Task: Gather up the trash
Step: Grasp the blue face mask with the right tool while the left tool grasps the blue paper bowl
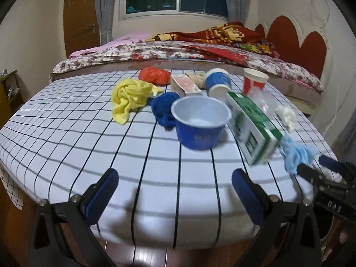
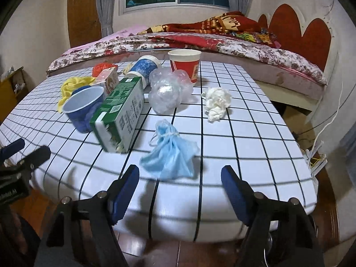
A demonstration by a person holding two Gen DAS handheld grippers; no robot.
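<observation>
Both grippers have their jaws spread wide with nothing between them. The right gripper (image 2: 180, 183) hangs over the near edge of the table with the white, black-gridded cloth (image 2: 244, 133), and its padded blue fingers (image 2: 125, 189) frame the closest bit of trash: a crumpled light-blue face mask (image 2: 171, 155), soft and pleated, lying just ahead of the jaws and roughly centred between them.

A little further out and to the left of those jaws sits a green-and-white cardboard carton (image 2: 121, 111) lying on its side, boxy with sharp edges. Behind the mask there's a scrunched clear plastic bag (image 2: 169, 92), shiny and wrinkly, and off to the right a wad of white tissue (image 2: 217, 103), fluffy looking. Beyond the bag a red paper cup (image 2: 184, 64) stands upright.

The left gripper (image 1: 174, 191) is also over the near table edge. Straight ahead of its jaws, well apart from them, is a blue plastic bowl with a white inside (image 1: 200, 122), smooth and round. Just behind and left of it is a balled-up dark blue cloth (image 1: 163, 108), then a rumpled yellow cloth (image 1: 131, 95), and at the far side a crinkly orange-red plastic bag (image 1: 154, 75). A blue paper cup (image 1: 218, 83) lies tipped over near the back.
</observation>
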